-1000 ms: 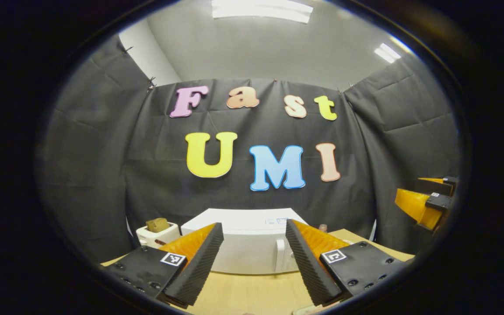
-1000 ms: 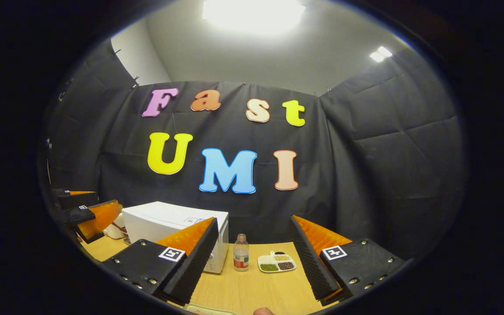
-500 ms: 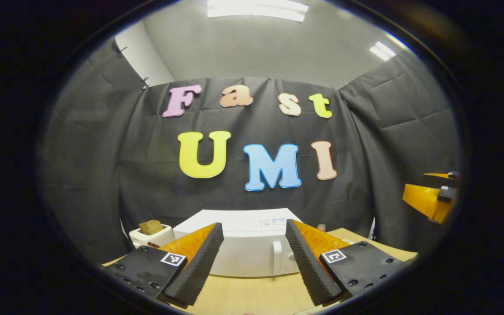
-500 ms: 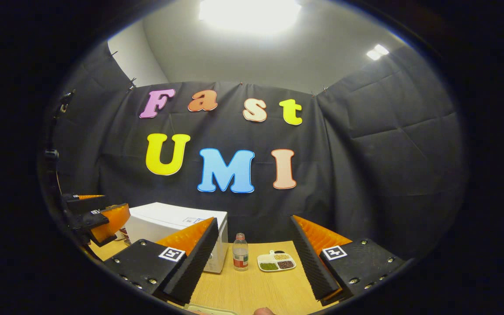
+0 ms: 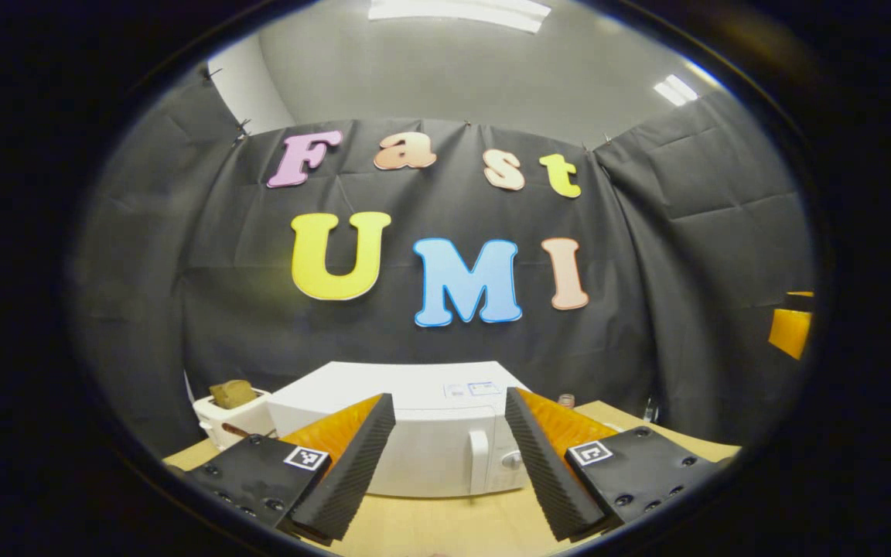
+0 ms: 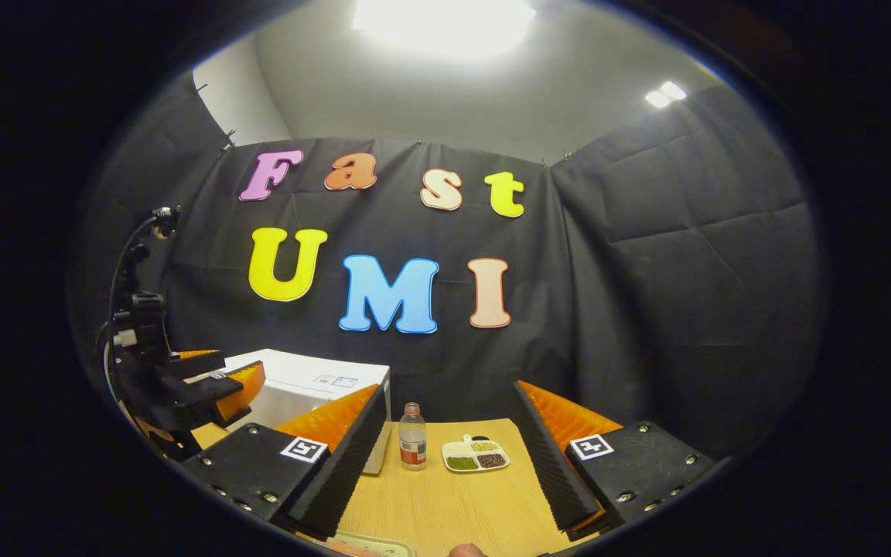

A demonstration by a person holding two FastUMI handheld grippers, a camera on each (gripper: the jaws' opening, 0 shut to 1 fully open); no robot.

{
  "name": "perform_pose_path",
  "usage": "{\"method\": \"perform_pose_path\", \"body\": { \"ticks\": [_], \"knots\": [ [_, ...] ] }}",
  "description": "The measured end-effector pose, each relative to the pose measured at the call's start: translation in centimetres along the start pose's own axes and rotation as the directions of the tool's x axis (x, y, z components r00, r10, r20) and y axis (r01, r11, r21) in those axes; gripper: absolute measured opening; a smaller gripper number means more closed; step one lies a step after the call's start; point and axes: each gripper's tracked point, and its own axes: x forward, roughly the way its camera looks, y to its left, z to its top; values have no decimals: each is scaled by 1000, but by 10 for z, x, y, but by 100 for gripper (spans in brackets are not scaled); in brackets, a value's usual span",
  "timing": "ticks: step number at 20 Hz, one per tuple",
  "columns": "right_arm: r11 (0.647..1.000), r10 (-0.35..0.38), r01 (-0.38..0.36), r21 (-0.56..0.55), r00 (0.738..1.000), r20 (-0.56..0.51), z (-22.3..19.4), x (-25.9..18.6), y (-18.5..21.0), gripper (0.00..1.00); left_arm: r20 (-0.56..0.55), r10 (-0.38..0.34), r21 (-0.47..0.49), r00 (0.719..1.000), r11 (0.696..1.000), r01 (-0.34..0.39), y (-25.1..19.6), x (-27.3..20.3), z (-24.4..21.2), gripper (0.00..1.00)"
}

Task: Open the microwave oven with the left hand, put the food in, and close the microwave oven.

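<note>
A white microwave oven (image 5: 414, 452) stands on the wooden table (image 5: 445, 526) with its door shut; the vertical handle (image 5: 479, 462) is right of centre. My left gripper (image 5: 445, 468) is open and empty, a short way in front of the door. In the right gripper view the microwave (image 6: 302, 383) is at the left, with the left gripper (image 6: 217, 387) in front of it. My right gripper (image 6: 445, 464) is open and empty above the table (image 6: 453, 503). A pale tray edge (image 6: 372, 546) peeks in at the bottom, its contents hidden.
A white toaster (image 5: 233, 422) holding a bread slice (image 5: 233, 393) stands left of the microwave. Right of the microwave are a small bottle (image 6: 413, 447) and a divided dish (image 6: 475, 455) of beans. The right gripper (image 5: 790, 329) sits at the far right edge.
My left gripper has moved closer to the microwave, which looks larger and further left. The right gripper has slid toward the edge of the left gripper view. Both stay open.
</note>
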Motion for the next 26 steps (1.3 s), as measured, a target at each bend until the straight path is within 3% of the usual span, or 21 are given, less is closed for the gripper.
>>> {"method": "perform_pose_path", "body": {
  "ticks": [9, 18, 24, 26],
  "knots": [
    [995, -98, 97, -29, 995, -36, -6, -15, -32, 98, -86, -78, 42, 993, 996, 82, -35, 59, -65, 97],
    [984, -175, 171, -58, 982, -67, -13, -27, -54, 98, -295, -61, 23, 954, 997, 71, -39, 100, -165, 100],
    [981, -182, 175, -80, 980, -78, -15, -34, -58, 98, -325, -63, 58, 944, 995, 87, -46, 122, -185, 91],
    [981, -183, 177, -80, 980, -74, -14, -35, -60, 98, -347, -52, 70, 936, 994, 82, -47, 126, -194, 75]
  ]
}}
